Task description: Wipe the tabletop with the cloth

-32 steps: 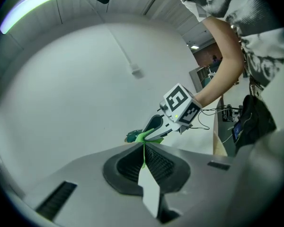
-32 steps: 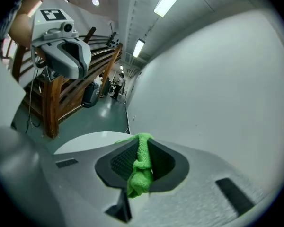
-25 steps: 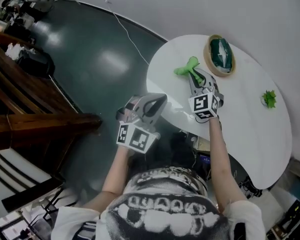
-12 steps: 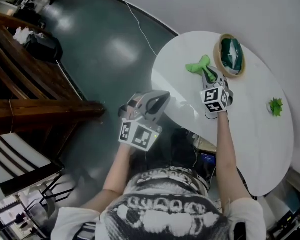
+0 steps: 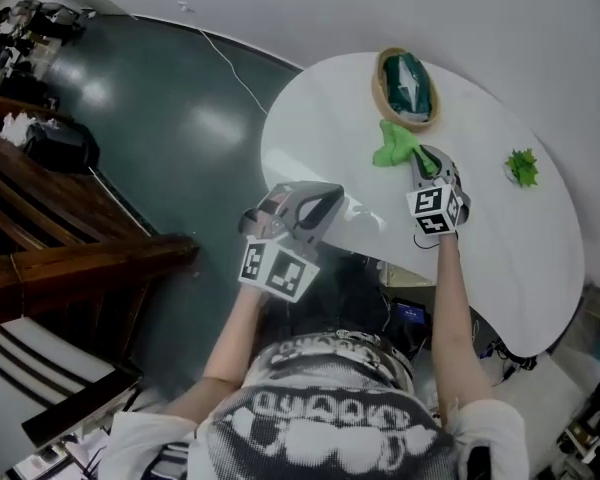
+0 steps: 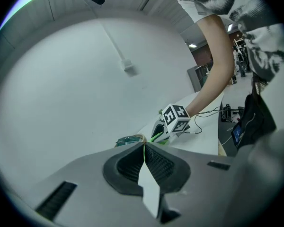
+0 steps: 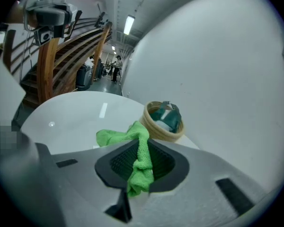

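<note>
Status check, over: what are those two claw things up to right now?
Right gripper shut on green cloth, cloth trailing on white tabletop. Left gripper shut, empty, off the table's edge. Basket close beside cloth.

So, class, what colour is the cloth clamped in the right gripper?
The cloth is bright green, clearest in the right gripper view.

The left claw (image 5: 318,206) sits centre-left in the head view, its jaws pressed together with nothing between them. It is carried on a bare left forearm (image 5: 232,343) that runs up from the lower frame. The right claw (image 5: 421,158) is higher, right of centre, on an outstretched right forearm (image 5: 450,313). Its jaws are clamped on the cloth (image 5: 392,150), and its marker cube (image 5: 438,211) faces the camera.
</note>
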`<state>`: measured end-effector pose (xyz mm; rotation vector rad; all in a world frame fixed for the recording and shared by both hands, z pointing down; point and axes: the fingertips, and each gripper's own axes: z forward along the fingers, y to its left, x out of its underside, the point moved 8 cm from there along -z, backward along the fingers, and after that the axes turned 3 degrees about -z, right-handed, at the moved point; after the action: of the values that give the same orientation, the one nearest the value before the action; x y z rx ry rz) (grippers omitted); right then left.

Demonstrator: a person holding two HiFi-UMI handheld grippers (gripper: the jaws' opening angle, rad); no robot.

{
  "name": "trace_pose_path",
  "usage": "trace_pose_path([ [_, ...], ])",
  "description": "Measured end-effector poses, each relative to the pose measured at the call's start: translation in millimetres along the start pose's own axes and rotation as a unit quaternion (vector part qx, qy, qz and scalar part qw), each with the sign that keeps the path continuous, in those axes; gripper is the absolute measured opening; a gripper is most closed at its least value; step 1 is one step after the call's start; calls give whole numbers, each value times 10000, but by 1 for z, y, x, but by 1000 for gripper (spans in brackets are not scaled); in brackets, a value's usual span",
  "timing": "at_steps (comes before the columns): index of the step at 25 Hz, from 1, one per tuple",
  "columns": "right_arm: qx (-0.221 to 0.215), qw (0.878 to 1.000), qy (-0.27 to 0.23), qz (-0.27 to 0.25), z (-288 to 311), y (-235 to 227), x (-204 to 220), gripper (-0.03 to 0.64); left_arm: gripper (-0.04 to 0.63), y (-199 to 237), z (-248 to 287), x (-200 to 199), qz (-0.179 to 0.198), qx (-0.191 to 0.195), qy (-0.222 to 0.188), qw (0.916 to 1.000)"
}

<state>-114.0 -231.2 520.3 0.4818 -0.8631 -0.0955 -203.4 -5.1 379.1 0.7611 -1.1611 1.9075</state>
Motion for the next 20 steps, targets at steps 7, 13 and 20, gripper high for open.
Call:
trace_pose_path([
  [7,640,9949,537,574,-56,-37,77,51,6,-29,44,-33,242,659,-412,9967],
  [13,1127,9844,1007,905,-109,-61,140,51,6,-58,74,-59,402,1152,-706,9900],
  [20,1655,9660,1537,1257,-174,-83,213,51,6,-88,103,-89,593,1676,-981,9792],
])
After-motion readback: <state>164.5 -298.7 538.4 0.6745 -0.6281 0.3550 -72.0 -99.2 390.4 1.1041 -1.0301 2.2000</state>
